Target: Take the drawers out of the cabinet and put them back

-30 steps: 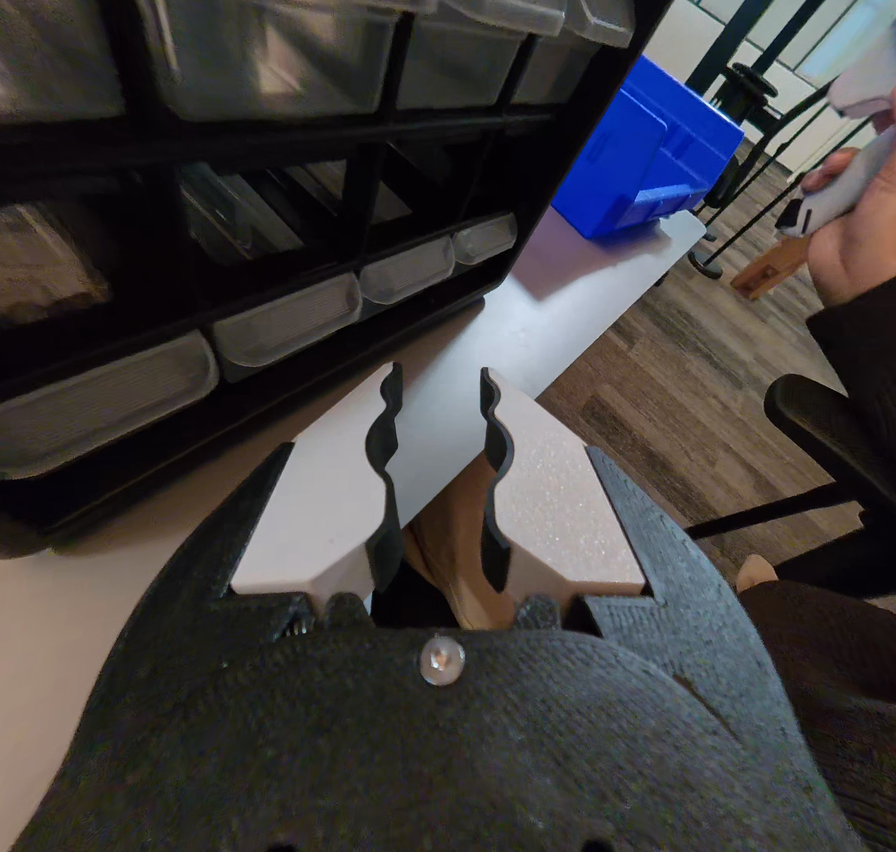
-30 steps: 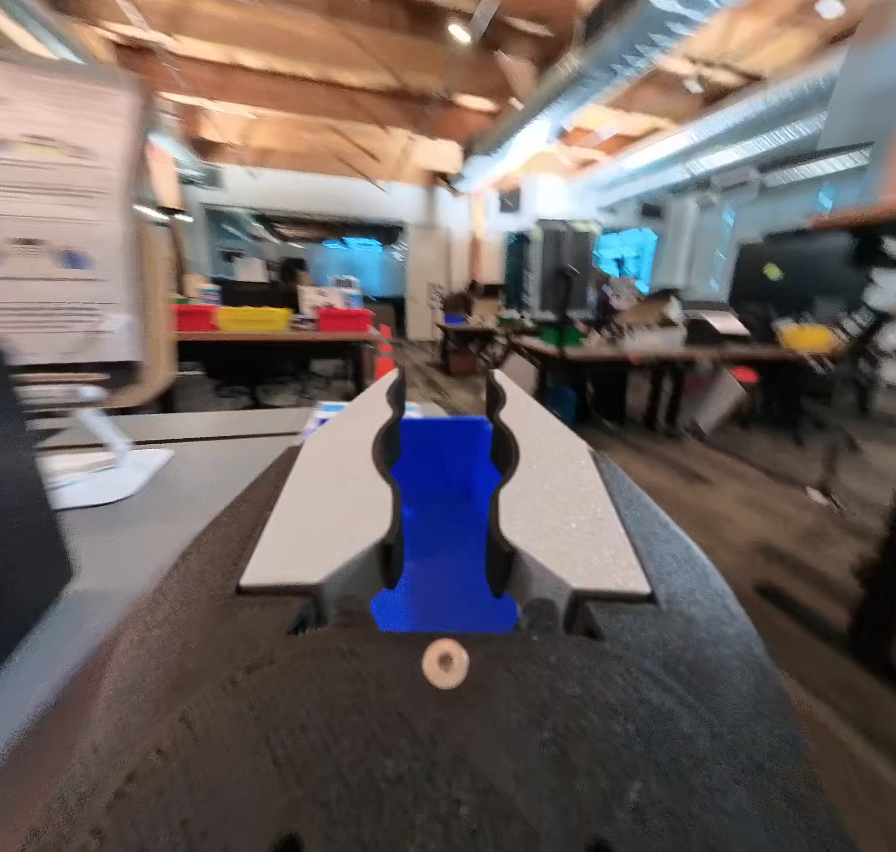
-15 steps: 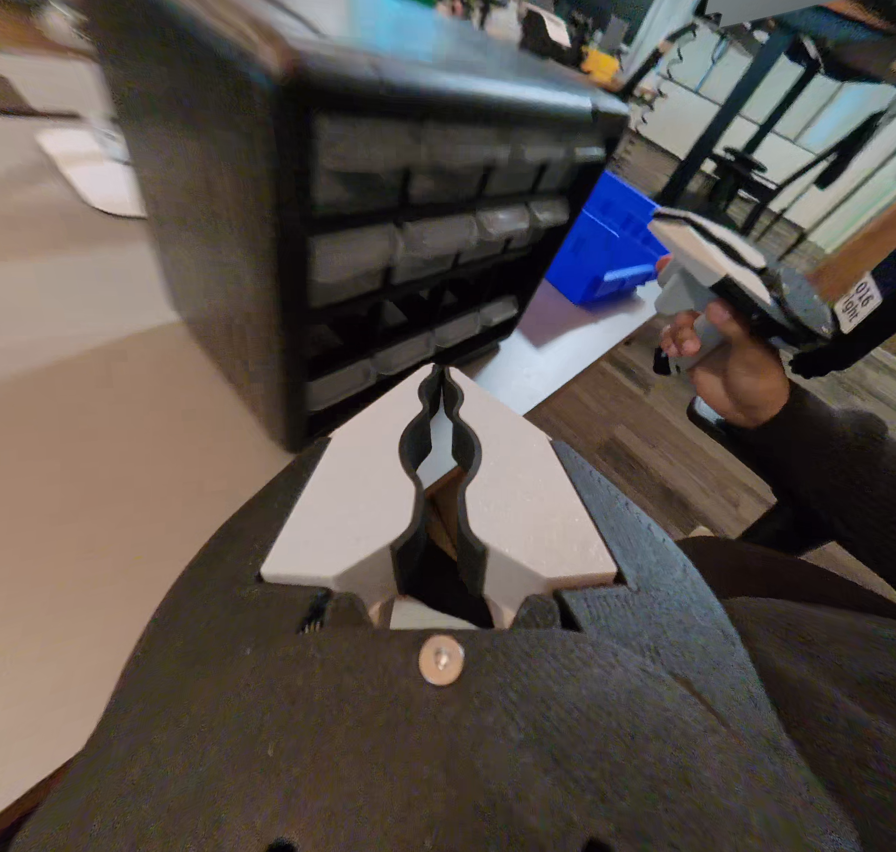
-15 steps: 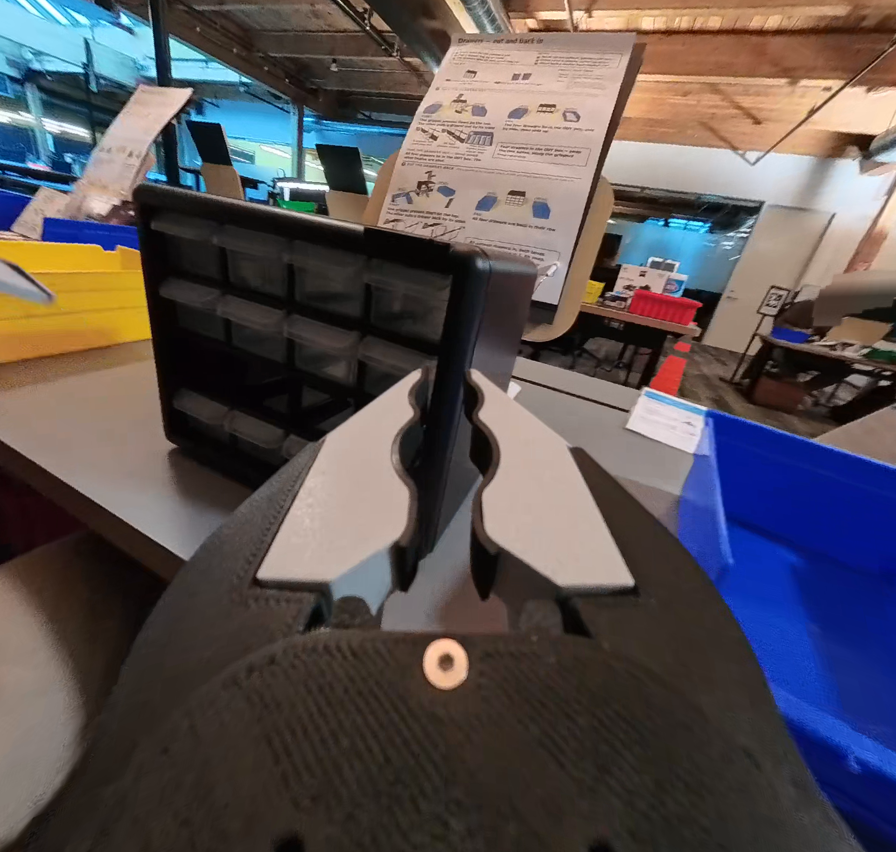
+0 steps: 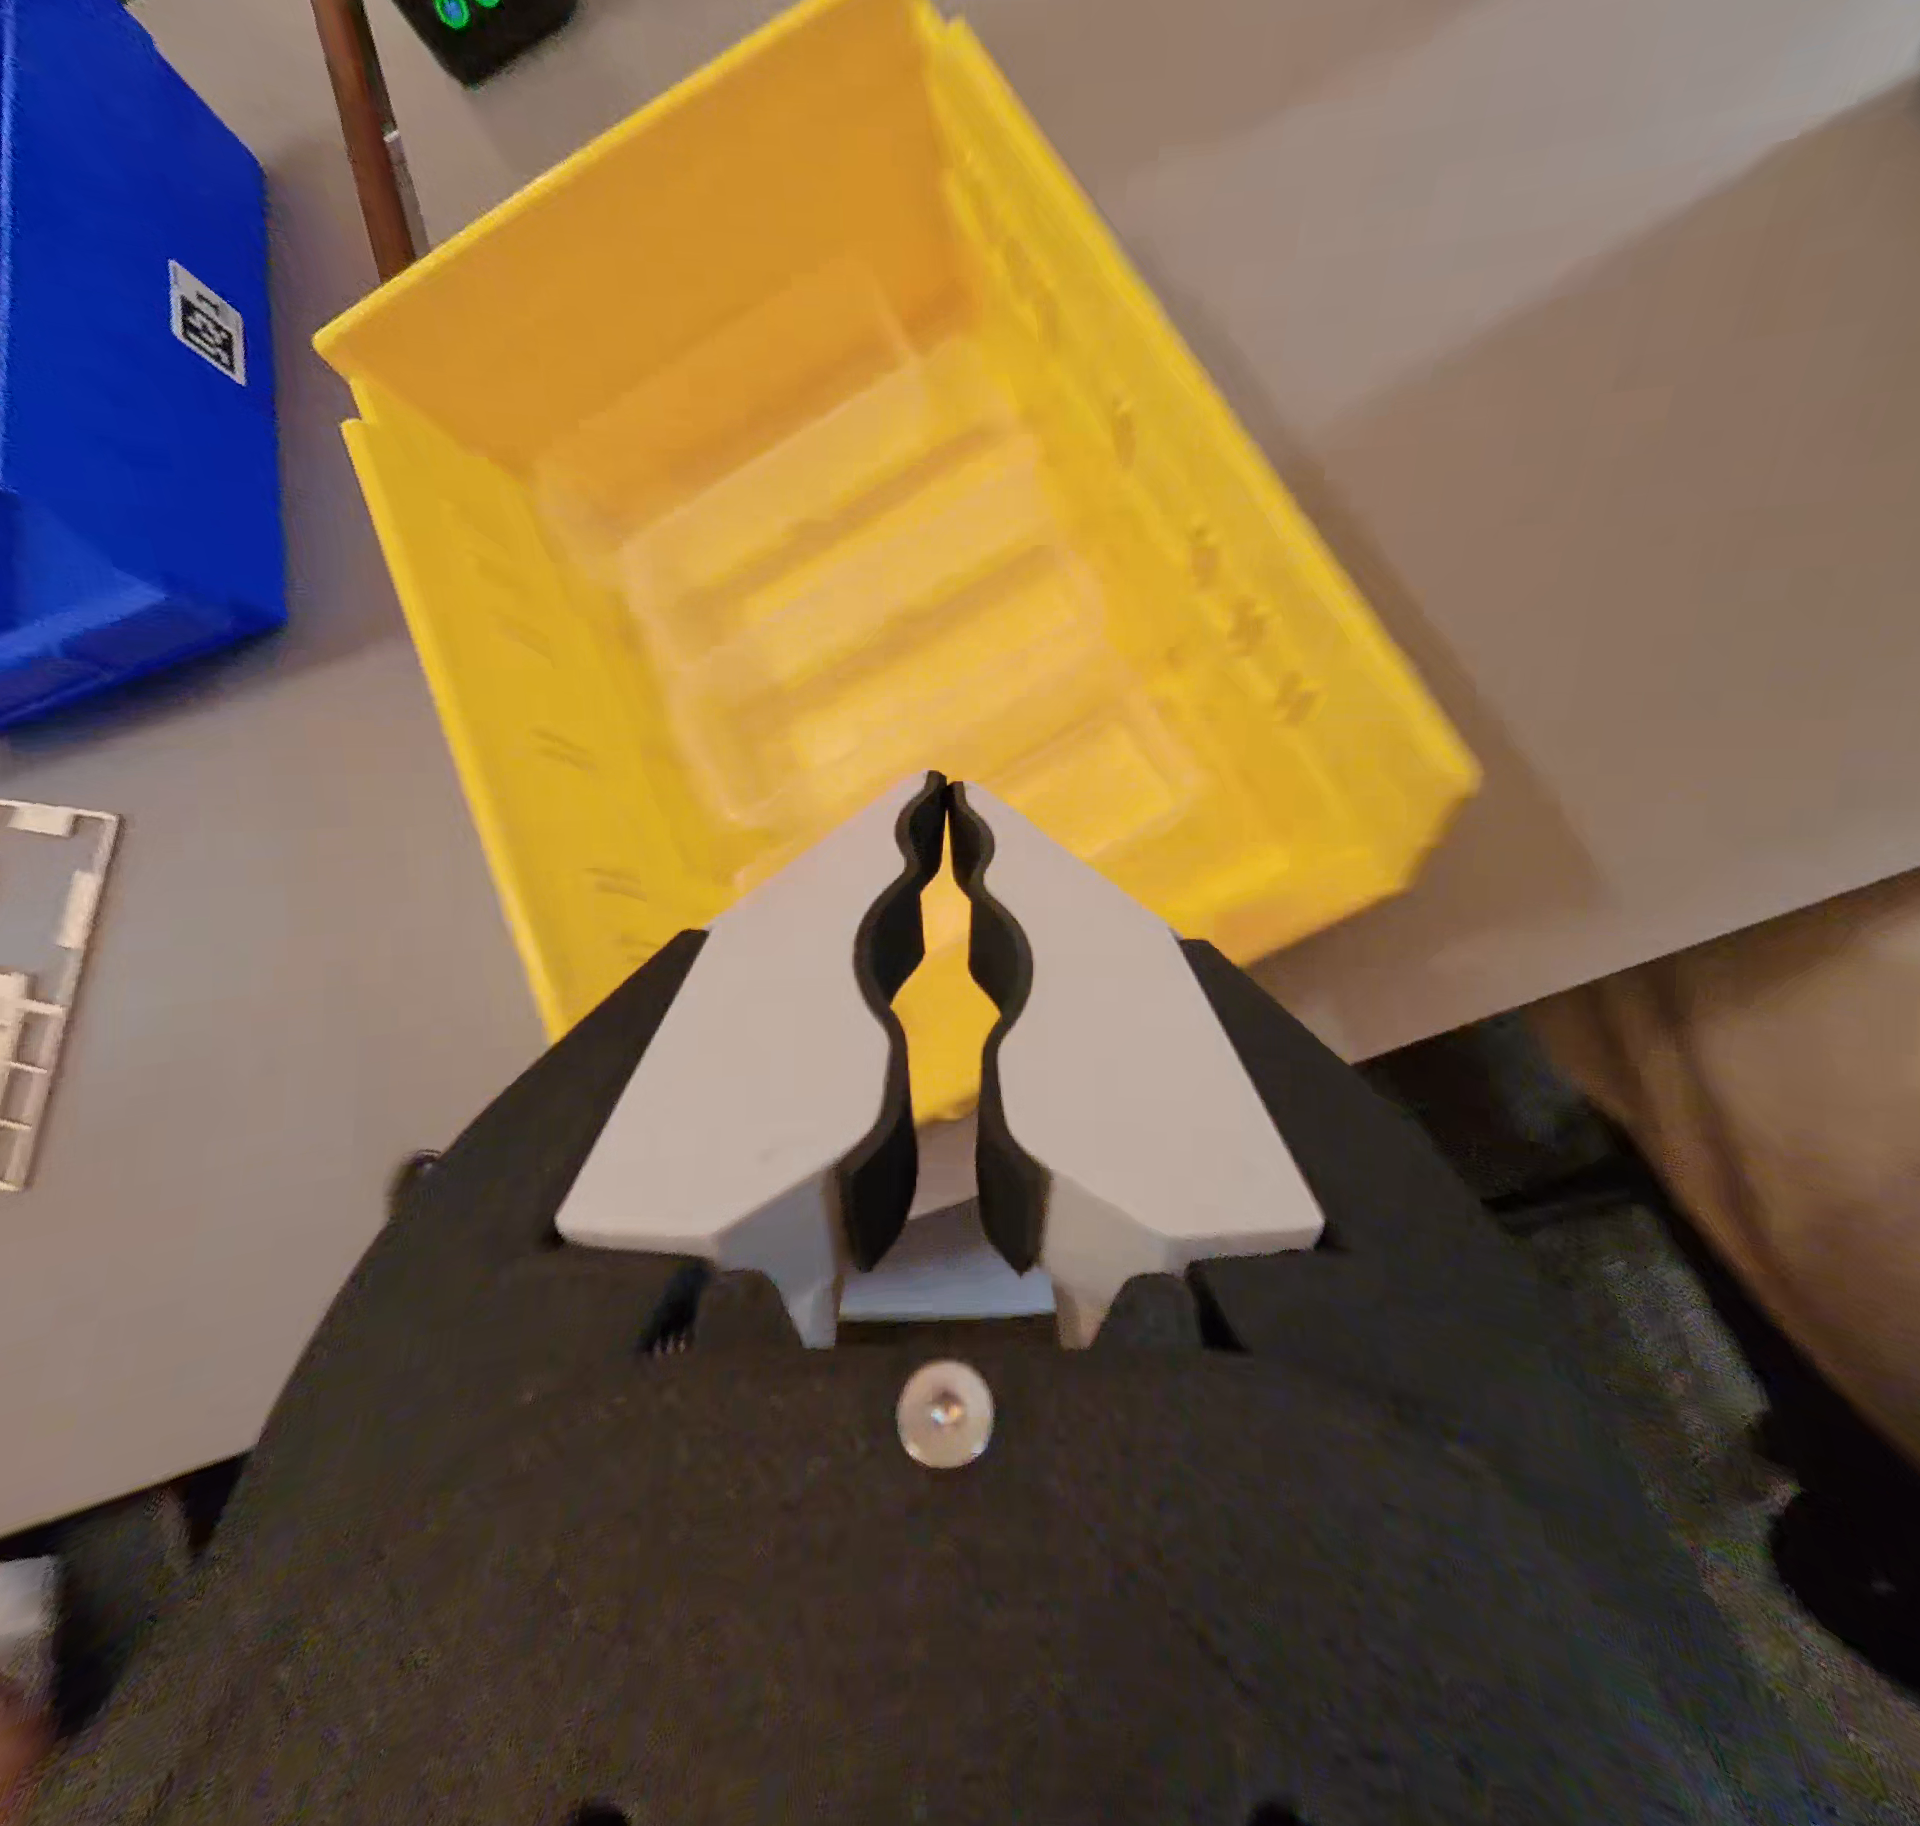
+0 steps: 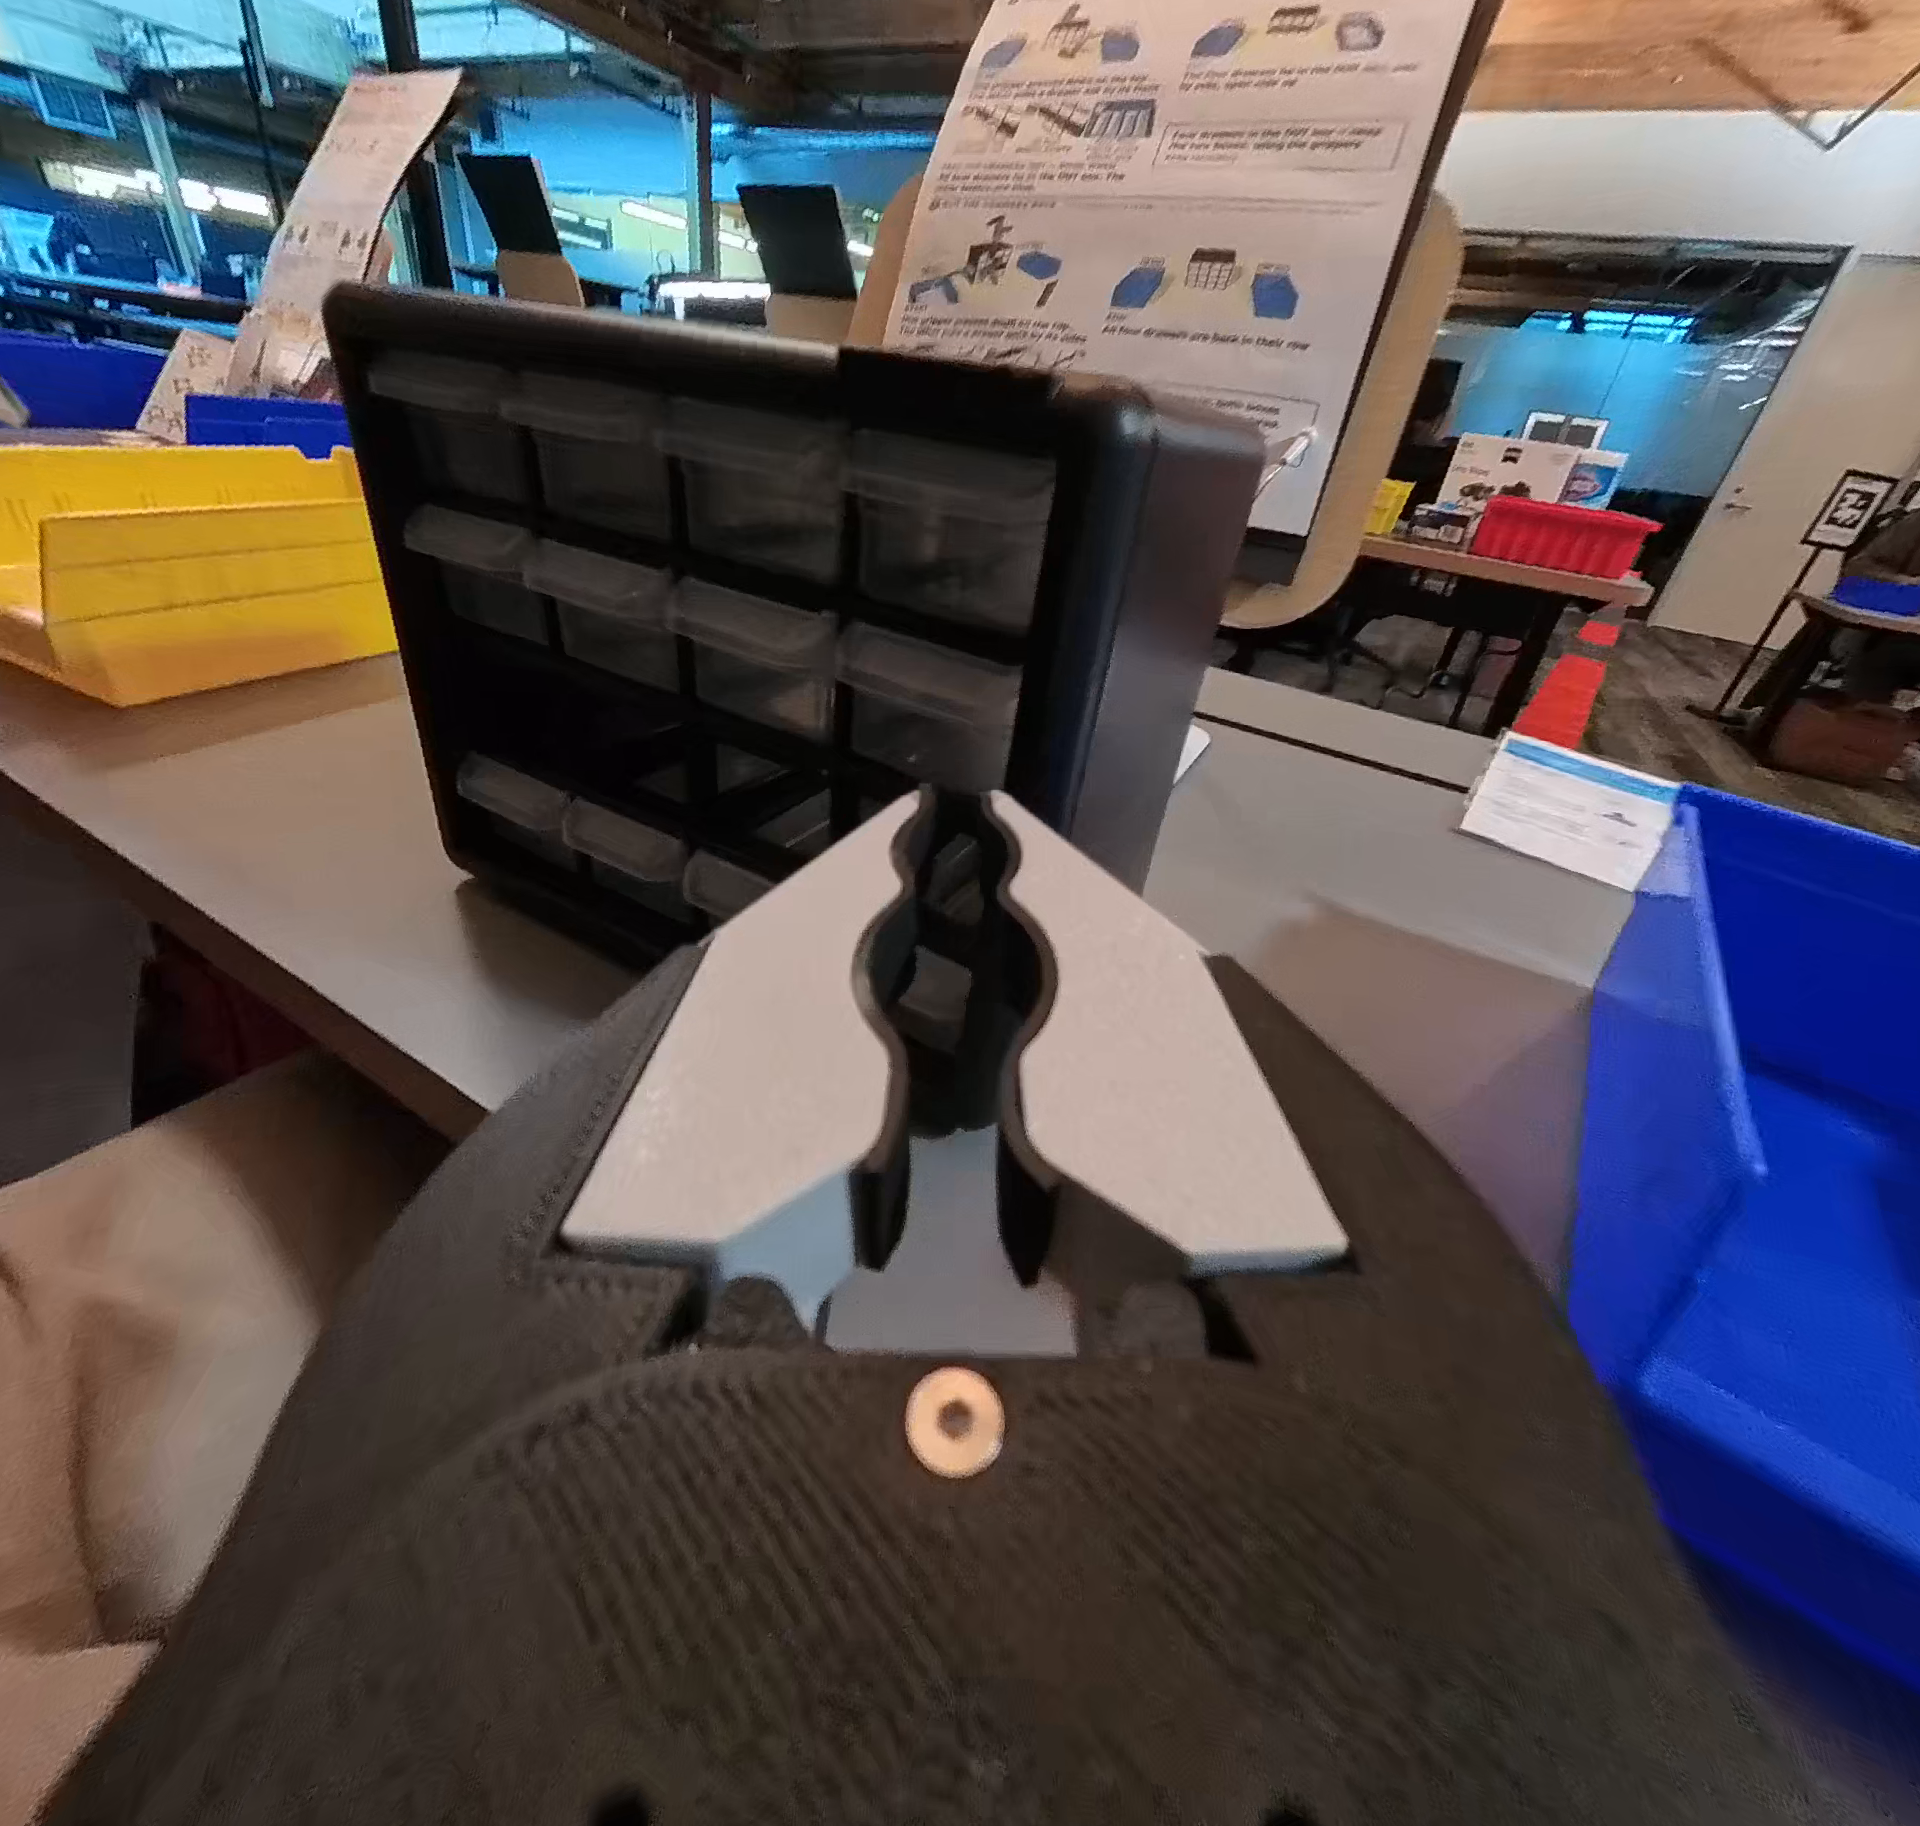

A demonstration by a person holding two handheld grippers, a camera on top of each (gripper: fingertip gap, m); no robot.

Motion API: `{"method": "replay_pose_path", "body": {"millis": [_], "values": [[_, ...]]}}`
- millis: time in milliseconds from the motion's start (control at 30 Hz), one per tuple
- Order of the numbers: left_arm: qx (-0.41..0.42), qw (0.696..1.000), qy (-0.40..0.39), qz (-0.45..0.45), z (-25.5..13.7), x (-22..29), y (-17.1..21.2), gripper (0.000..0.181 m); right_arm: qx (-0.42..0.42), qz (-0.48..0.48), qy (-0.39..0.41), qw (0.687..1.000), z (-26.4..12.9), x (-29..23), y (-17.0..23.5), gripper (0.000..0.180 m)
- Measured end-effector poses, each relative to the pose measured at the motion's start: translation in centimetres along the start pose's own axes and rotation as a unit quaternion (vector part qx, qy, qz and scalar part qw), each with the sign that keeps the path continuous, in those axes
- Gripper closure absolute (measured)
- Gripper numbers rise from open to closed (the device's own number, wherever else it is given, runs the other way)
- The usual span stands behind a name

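Note:
The black cabinet [image 6: 748, 581] stands on the grey table [image 6: 312, 841] in the right wrist view. Clear drawers [image 6: 940, 519] fill its top two rows and bottom row; the third row's slots look empty. My right gripper [image 6: 954, 802] is in front of the cabinet's lower right, apart from it, jaws almost together and holding nothing. In the left wrist view my left gripper [image 5: 943, 789] is shut and empty, above the near end of a yellow bin [image 5: 499, 571]. Several clear drawers [image 5: 862, 571] lie side by side in that bin.
A blue bin [image 5: 114, 426] stands left of the yellow bin; another blue bin [image 6: 1766, 1101] stands right of the cabinet. The yellow bin [image 6: 187, 581] shows left of the cabinet. A printed sheet on a stand [image 6: 1195, 114] is behind it. A small black device [image 5: 478, 0] sits beyond the yellow bin.
The left view swung from the cabinet front to looking down on the yellow bin, and the left jaws closed. The right view swung onto the cabinet, and its jaws narrowed.

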State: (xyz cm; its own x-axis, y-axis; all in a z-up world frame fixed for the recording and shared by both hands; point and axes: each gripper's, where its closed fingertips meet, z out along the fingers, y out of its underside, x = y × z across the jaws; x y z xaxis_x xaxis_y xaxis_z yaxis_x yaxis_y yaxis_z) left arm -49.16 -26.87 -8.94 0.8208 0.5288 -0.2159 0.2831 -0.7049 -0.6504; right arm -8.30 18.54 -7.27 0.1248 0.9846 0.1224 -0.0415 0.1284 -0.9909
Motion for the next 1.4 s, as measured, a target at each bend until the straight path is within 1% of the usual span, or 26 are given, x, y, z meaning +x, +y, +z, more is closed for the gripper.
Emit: {"method": "replay_pose_path", "body": {"millis": [33, 167, 233, 300, 433, 533, 567, 667, 767, 867, 1000, 1133, 1200, 1333, 1400], "values": [[-0.015, 1.0, -0.007, 0.021, 0.8, -0.8, 0.4, 0.181, -0.007, -0.001, -0.004, 1.0, 0.2, -0.2, 0.3, 0.174], [-0.102, 0.988, -0.028, 0.114, 4.5, -2.5, 2.7, 0.181, -0.022, -0.007, -0.005, 1.0, 0.2, -0.4, 1.0, 0.176], [-0.133, 0.981, -0.015, 0.14, 6.1, -2.2, 3.7, 0.18, -0.026, -0.006, 0.0, 1.0, 0.0, 0.0, 1.2, 0.176], [-0.133, 0.98, 0.009, 0.151, 7.3, -1.4, 3.9, 0.175, -0.027, 0.009, 0.004, 1.0, -0.2, 0.5, 1.4, 0.176], [-0.135, 0.978, 0.046, 0.153, 8.5, -0.4, 3.8, 0.171, -0.022, 0.063, 0.02, 0.998, -1.0, 2.1, 1.5, 0.176], [-0.151, 0.975, 0.054, 0.156, 9.2, -0.3, 4.4, 0.163, -0.017, 0.097, 0.029, 0.995, -1.6, 3.2, 1.5, 0.176], [-0.15, 0.975, 0.053, 0.157, 9.3, -0.4, 4.4, 0.165, -0.014, 0.107, 0.028, 0.994, -1.7, 3.3, 1.5, 0.176], [-0.152, 0.974, 0.045, 0.162, 9.8, -0.7, 4.3, 0.163, -0.009, 0.129, 0.02, 0.991, -1.8, 3.3, 1.4, 0.175], [-0.158, 0.968, 0.036, 0.19, 9.9, -0.7, 4.2, 0.165, -0.011, 0.127, 0.013, 0.992, -1.7, 3.0, 1.4, 0.175], [-0.154, 0.967, 0.027, 0.199, 10.0, -0.7, 4.2, 0.163, -0.013, 0.119, 0.008, 0.993, -1.7, 2.7, 1.4, 0.175], [-0.147, 0.969, 0.034, 0.196, 9.8, -0.5, 4.1, 0.161, -0.015, 0.113, 0.009, 0.993, -1.7, 2.6, 1.4, 0.176], [-0.152, 0.96, 0.05, 0.23, 9.5, 0.0, 4.4, 0.149, -0.013, 0.122, 0.007, 0.992, -1.7, 2.7, 1.4, 0.175], [-0.157, 0.953, 0.05, 0.254, 9.3, 0.0, 4.4, 0.148, -0.014, 0.127, 0.005, 0.992, -1.7, 2.7, 1.5, 0.175], [-0.131, 0.955, 0.051, 0.263, 9.3, 0.5, 3.4, 0.149, -0.015, 0.126, 0.005, 0.992, -1.7, 2.7, 1.5, 0.175], [-0.144, 0.95, 0.061, 0.27, 9.5, 0.9, 3.9, 0.148, -0.018, 0.125, 0.004, 0.992, -1.6, 2.6, 1.6, 0.175]]}}
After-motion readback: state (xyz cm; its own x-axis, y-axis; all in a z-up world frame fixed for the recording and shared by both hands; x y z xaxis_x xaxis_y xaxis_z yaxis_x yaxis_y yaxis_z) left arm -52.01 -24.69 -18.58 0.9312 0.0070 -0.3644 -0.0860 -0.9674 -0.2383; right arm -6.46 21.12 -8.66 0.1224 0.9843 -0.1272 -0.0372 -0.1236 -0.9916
